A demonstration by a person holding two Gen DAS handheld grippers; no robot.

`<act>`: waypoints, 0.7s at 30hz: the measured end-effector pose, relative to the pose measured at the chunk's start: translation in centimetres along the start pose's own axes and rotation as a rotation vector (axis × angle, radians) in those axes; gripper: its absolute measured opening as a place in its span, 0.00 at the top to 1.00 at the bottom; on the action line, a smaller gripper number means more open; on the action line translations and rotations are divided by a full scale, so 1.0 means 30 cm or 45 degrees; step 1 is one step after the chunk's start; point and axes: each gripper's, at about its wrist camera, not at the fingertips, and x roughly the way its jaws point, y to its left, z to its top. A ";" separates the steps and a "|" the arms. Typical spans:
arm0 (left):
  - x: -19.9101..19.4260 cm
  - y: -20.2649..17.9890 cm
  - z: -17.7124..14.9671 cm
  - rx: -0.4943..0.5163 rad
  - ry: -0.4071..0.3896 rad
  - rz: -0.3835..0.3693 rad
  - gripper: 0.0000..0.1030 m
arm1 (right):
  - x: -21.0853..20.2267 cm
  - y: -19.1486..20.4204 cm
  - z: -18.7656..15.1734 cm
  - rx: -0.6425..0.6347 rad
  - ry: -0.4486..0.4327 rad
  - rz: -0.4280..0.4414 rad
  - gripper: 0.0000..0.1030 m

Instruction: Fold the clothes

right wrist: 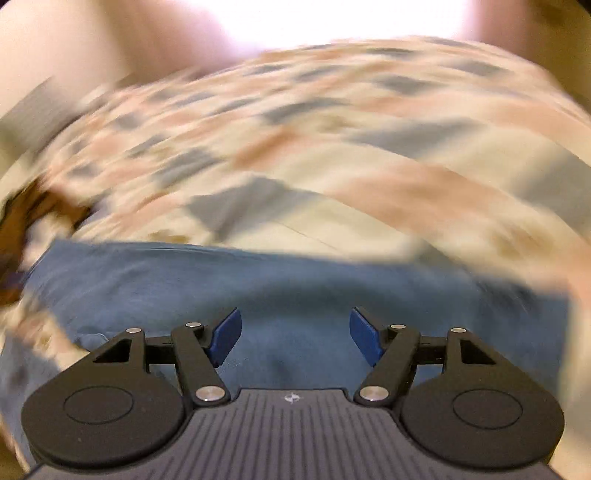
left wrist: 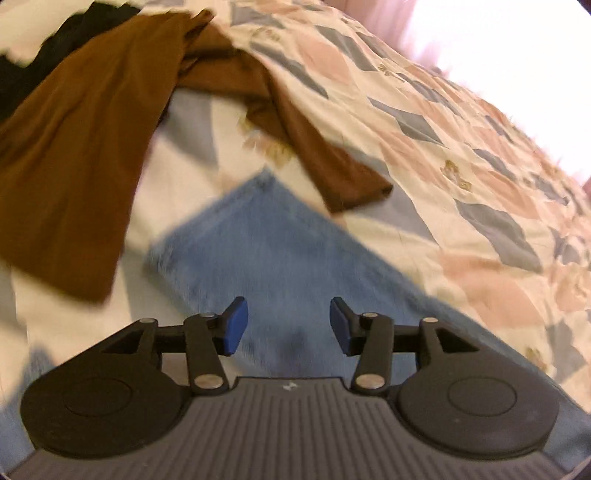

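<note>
A light blue garment [left wrist: 266, 251] lies flat on the patterned bed cover [left wrist: 424, 122], folded into a rough rectangle. My left gripper [left wrist: 288, 325] is open and empty just above its near part. A brown garment [left wrist: 81, 147] lies crumpled beyond it at the left, one sleeve reaching toward the blue one. In the right wrist view the blue garment [right wrist: 295, 288] fills the lower half. My right gripper [right wrist: 295, 338] is open and empty over it. That view is blurred by motion.
A black garment [left wrist: 85, 29] lies at the far left behind the brown one. The bed cover [right wrist: 332, 155] stretches away to a bright window. A bit of brown cloth [right wrist: 22, 229] shows at the left edge of the right wrist view.
</note>
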 end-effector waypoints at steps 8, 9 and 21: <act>0.069 0.169 -0.026 -0.243 0.042 0.027 0.38 | 0.456 0.236 0.375 -0.394 0.275 0.545 0.34; 0.079 0.204 -0.044 -0.302 0.049 0.039 0.38 | 0.516 0.286 0.405 -0.421 0.299 0.592 0.34; 0.184 0.337 -0.036 -0.510 -0.097 -0.099 0.81 | 1.110 0.866 0.516 -0.491 0.598 0.918 0.51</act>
